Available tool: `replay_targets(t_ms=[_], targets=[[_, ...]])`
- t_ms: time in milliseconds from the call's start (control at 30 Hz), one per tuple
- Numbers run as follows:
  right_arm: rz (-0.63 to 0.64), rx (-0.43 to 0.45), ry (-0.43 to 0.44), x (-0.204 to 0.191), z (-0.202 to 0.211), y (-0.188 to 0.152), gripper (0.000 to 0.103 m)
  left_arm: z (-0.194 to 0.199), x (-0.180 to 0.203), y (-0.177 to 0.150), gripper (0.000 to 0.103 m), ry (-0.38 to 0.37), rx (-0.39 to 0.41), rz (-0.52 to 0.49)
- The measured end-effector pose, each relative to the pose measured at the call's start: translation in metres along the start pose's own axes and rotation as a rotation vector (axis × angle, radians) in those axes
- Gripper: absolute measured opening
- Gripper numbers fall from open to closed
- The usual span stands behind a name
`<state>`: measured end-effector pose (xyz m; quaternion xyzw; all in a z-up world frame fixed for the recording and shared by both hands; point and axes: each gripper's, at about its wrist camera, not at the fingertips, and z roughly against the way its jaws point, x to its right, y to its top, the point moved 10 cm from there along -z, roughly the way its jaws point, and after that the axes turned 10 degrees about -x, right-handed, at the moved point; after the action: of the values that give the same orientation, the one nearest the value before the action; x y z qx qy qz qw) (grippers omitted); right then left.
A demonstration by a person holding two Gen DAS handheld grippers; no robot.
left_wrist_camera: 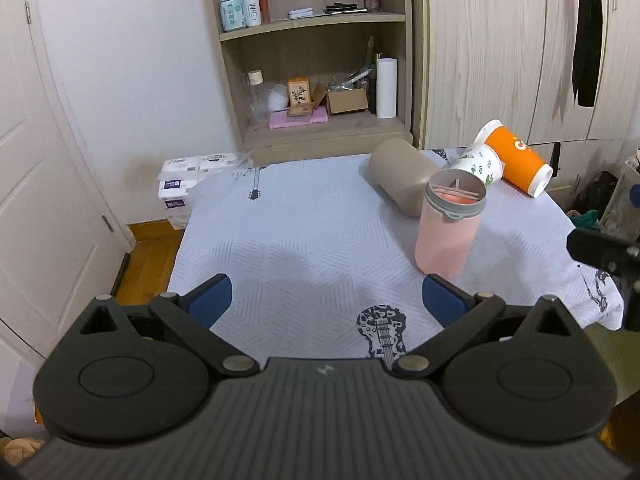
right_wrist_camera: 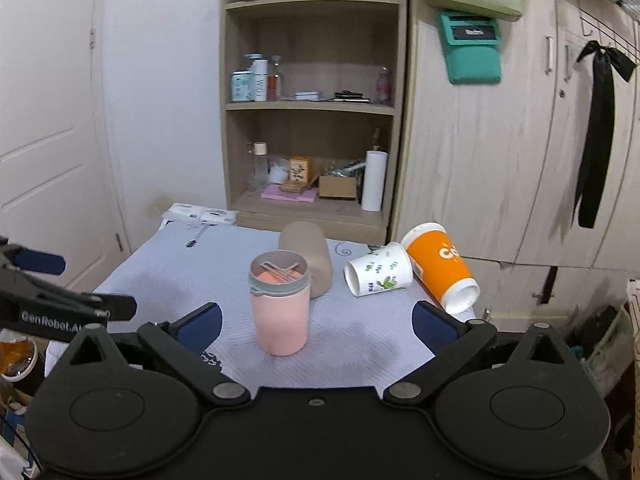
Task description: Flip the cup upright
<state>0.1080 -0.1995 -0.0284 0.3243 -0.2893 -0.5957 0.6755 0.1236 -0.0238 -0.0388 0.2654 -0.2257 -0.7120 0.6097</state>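
A pink cup with a grey rim stands upright on the cloth-covered table. Behind it a beige cup lies on its side. A white cup with green prints and an orange cup also lie on their sides. My left gripper is open and empty, left of the pink cup. My right gripper is open, with the pink cup just ahead between the fingers, untouched.
A wooden shelf unit with bottles and boxes stands behind the table, wardrobe doors to its right. Tissue packs sit on the floor by the table's far left corner. A door is at left.
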Motion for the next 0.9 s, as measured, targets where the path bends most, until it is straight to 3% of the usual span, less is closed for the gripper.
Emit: replay_targets(t_ms=[200,567,900], targets=[[-0.057,-0.061,-0.069,0.012,-0.005,-0.003,0.103,0.005,0.003,-0.003,0.103,-0.015,0.012,0.027],[-0.03,-0.057,-0.109,0.008,0.0,-0.011,0.103,-0.004,-0.002,-0.01,0.103,-0.02,-0.01,0.078],[-0.016,-0.065,-0.071,-0.004,0.001,-0.012,0.103,-0.015,-0.004,-0.018,0.103,-0.01,-0.032,0.081]])
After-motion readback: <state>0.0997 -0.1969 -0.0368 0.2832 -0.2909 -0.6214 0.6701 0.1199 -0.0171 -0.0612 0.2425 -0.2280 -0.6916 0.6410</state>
